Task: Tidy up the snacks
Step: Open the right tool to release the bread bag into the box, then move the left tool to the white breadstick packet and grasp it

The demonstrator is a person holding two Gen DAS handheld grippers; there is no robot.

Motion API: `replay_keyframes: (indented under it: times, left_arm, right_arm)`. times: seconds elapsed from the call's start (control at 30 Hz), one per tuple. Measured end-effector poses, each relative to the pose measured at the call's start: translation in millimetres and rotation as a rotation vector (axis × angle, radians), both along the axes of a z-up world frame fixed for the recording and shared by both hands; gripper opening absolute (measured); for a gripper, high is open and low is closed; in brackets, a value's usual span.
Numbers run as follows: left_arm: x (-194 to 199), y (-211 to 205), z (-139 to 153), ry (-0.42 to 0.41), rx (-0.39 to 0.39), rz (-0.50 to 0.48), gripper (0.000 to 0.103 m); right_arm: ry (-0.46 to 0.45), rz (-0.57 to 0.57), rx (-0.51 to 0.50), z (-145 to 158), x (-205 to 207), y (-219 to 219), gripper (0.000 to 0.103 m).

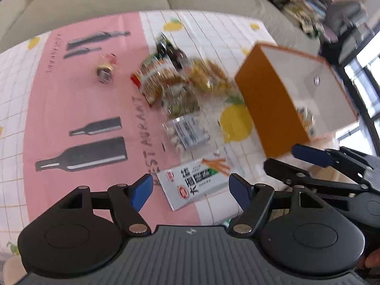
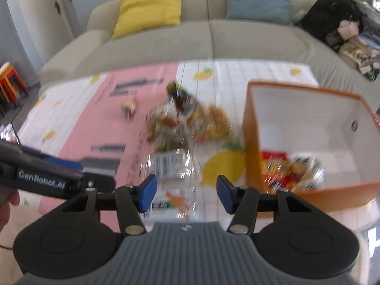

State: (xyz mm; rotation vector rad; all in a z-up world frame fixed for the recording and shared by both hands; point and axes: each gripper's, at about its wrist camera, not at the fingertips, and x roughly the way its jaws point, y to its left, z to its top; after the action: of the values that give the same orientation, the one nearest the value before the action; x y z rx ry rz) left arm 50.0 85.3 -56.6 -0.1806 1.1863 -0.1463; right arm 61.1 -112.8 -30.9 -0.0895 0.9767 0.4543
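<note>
Left gripper (image 1: 190,191) and right gripper (image 2: 186,193) hover spread wide and empty above a white snack packet (image 1: 193,182). Beyond lie heaped snacks (image 1: 175,83); an orange box (image 2: 308,140) stands right, near the table edge.

My left claw (image 1: 191,191) and right claw (image 2: 186,193) look alike: black linkages, silver rivets, blue fingertip pads (image 1: 142,191), ribbed grey housings. One side reads "GenRobot.AI" in white. I see bare skin at the edges.
</note>
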Motion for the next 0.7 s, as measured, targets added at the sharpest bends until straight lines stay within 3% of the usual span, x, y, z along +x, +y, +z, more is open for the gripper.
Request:
replay_keyframes:
  times: [0.33, 0.57, 0.7]
  left_arm:
    - [20.1, -18.3, -30.7, 0.047, 0.039, -0.229, 0.087]
    - [29.2, -36.3, -52.2, 0.044, 0.136, -0.453, 0.088]
    - [33.3, -47.8, -69.7, 0.05, 0.179, -0.567, 0.088]
  right_arm:
    - [0.13, -0.002, -0.091, -55.3, 15.4, 7.8, 0.038]
    - [0.186, -0.031, -0.1, -79.6, 25.8, 2.5, 0.038]
    - [0.234, -0.041, -0.097, -94.1, 30.0, 0.3, 0.029]
